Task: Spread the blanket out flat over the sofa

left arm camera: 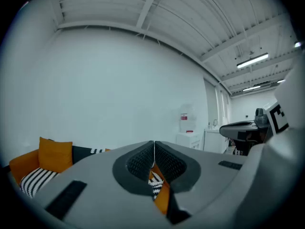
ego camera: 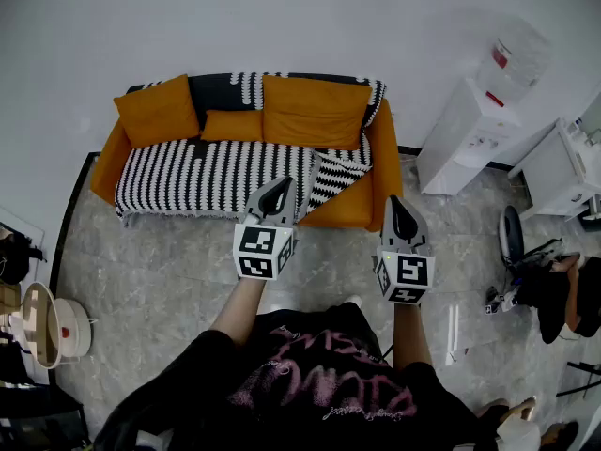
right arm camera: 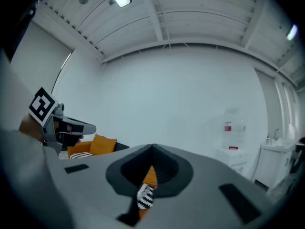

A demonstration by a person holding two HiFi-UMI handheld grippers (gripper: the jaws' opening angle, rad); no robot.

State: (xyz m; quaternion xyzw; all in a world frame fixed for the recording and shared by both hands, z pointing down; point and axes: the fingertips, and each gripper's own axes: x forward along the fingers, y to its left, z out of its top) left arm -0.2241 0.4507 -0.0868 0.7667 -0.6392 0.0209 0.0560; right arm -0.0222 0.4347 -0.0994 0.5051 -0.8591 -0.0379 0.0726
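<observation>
The left gripper (left arm camera: pixel 154 146) has its jaws clenched together on nothing, and the right gripper (right arm camera: pixel 152 149) is likewise closed and empty. Both are held over the floor (ego camera: pixel 169 271) just in front of the sofa (ego camera: pixel 349 212). The blanket (ego camera: pixel 202 177) lies across most of the seat, its right corner folded back in a rumpled flap, with three cushions (ego camera: pixel 315 111) against the back.

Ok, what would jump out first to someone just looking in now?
The orange sofa against the white wall, with a black-and-white zigzag blanket covering most of its seat. The blanket's right corner lies folded back, baring orange seat. Nearer, the left gripper and right gripper point toward it, both shut and empty.
</observation>
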